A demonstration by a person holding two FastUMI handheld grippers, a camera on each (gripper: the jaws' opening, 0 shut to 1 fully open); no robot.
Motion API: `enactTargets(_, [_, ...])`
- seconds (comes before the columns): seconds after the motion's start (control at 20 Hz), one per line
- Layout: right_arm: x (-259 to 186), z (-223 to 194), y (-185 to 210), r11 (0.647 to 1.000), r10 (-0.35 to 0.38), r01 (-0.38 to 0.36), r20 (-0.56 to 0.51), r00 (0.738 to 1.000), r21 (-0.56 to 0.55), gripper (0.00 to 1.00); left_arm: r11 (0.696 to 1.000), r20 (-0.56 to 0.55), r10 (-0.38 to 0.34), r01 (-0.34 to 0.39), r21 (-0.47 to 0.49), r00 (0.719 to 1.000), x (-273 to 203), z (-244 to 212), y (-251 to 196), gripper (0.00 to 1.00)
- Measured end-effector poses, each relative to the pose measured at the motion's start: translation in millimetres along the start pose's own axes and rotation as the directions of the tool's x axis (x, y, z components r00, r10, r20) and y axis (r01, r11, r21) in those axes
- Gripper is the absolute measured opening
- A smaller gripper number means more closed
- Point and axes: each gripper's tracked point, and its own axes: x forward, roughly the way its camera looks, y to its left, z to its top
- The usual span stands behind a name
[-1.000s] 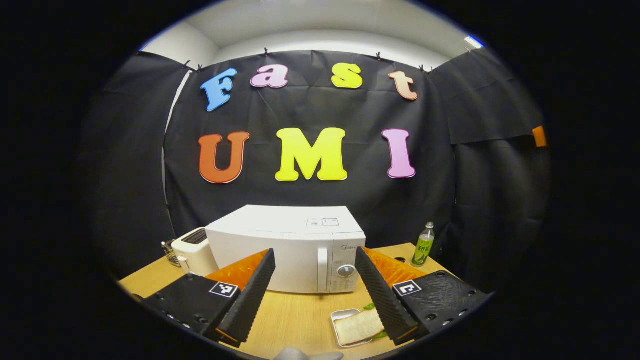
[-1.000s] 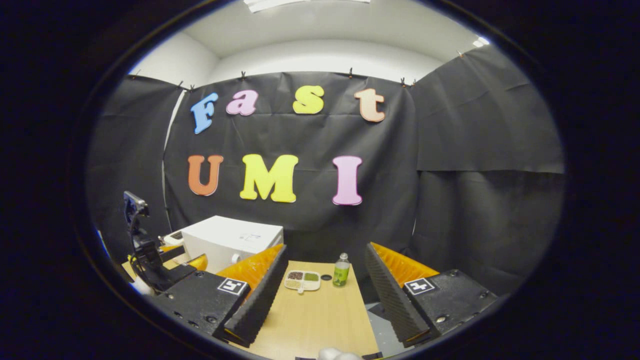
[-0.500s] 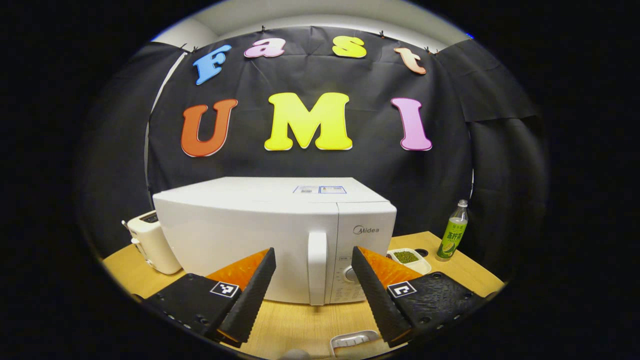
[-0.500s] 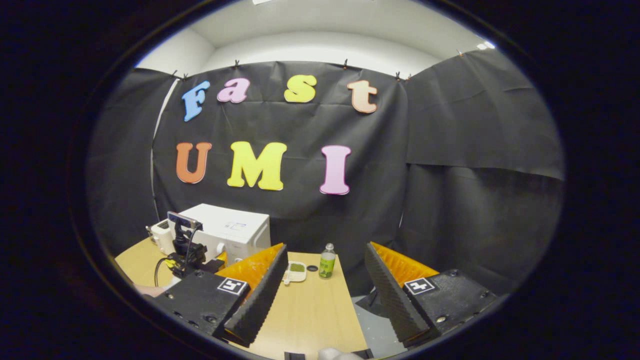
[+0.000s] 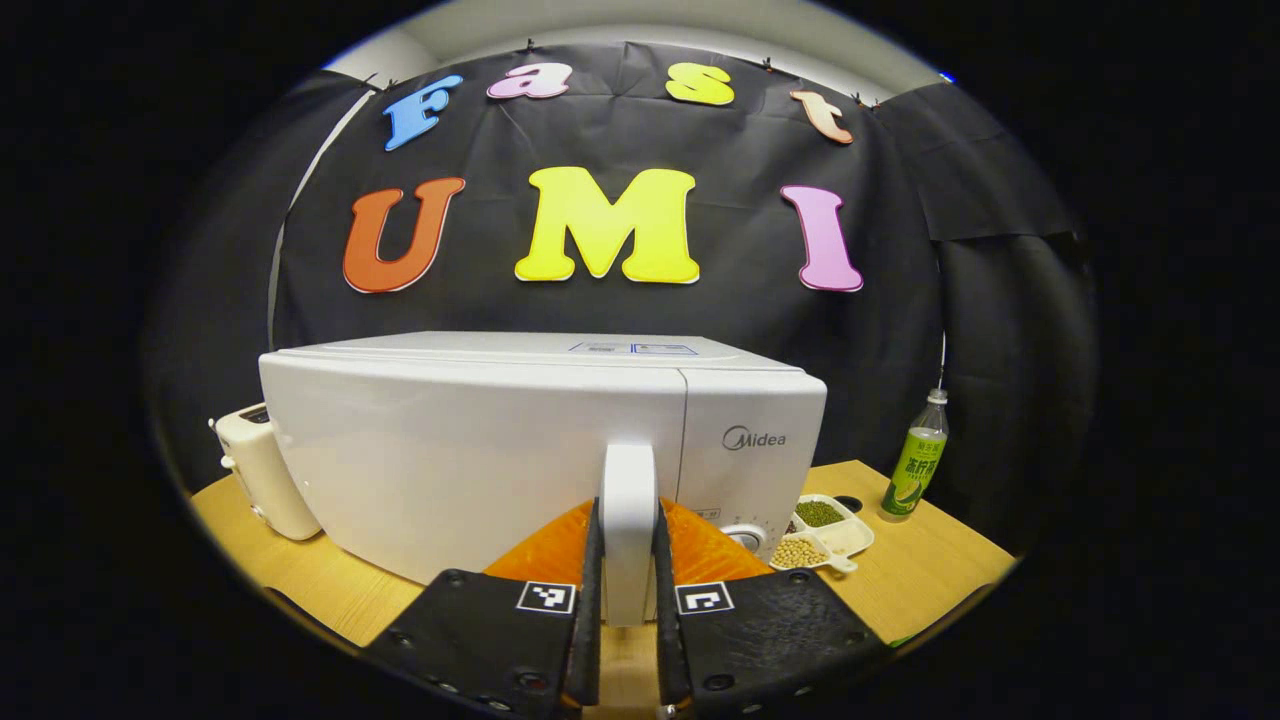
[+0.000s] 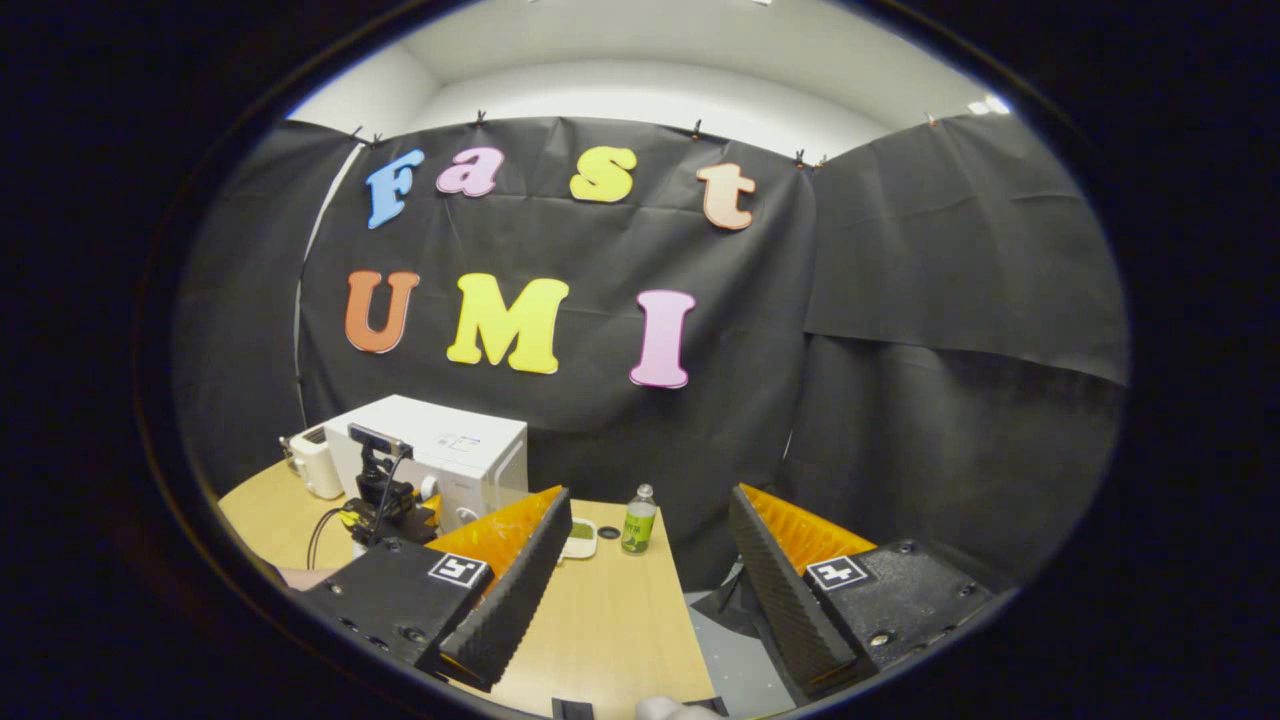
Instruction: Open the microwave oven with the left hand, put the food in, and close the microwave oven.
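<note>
The left tool [image 5: 628, 640] is clamped on the microwave oven's [image 5: 480, 450] vertical door handle [image 5: 629, 520], its 2 fingers pressing either side; the door is closed. The right tool [image 6: 640, 590] hangs wide above the tabletop [image 6: 610, 620], well apart from the oven.

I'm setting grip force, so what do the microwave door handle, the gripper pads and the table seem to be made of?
Door handle: looks like smooth white moulded plastic, with a soft sheen and rounded edges.
Left gripper pads: probably black ribbed rubber or foam; the right gripper shows the ridges clearly.
Table: light wood or wood-look laminate, with faint grain and a matte finish; I cannot tell which.
</note>
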Motion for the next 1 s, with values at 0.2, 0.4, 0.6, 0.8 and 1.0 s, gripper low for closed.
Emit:
enactTargets(0.2, [0.1,0.6,1.0,1.000,0.009,-0.009,-0.002,1.000,0.008,0.96,1.000,-0.018,-0.014,0.014,-0.010,1.000,0.0,-1.6,-0.9,0.00])
enactTargets(0.4, [3.8,-1.3,6.5,1.000,0.029,-0.029,0.002,1.000,0.009,0.96,1.000,-0.027,-0.030,0.030,-0.001,0.999,-25.9,-5.1,1.5,0.06])
enactTargets(0.6, [5.3,-7.3,20.6,0.998,0.069,-0.069,0.002,0.998,0.006,0.96,0.999,-0.020,-0.040,0.040,0.001,0.999,-85.1,-13.6,19.7,0.05])
enactTargets(0.8, [5.6,-10.1,41.0,0.993,0.121,-0.121,0.011,0.993,-0.006,1.00,0.999,-0.039,0.011,-0.009,0.052,0.999,-142.2,-20.1,60.2,0.23])
enactTargets(1.0, [3.1,-16.9,60.5,0.984,0.174,-0.174,-0.002,0.985,0.030,0.96,0.993,-0.062,0.102,-0.097,0.067,0.993,-186.6,-26.1,114.1,0.84])
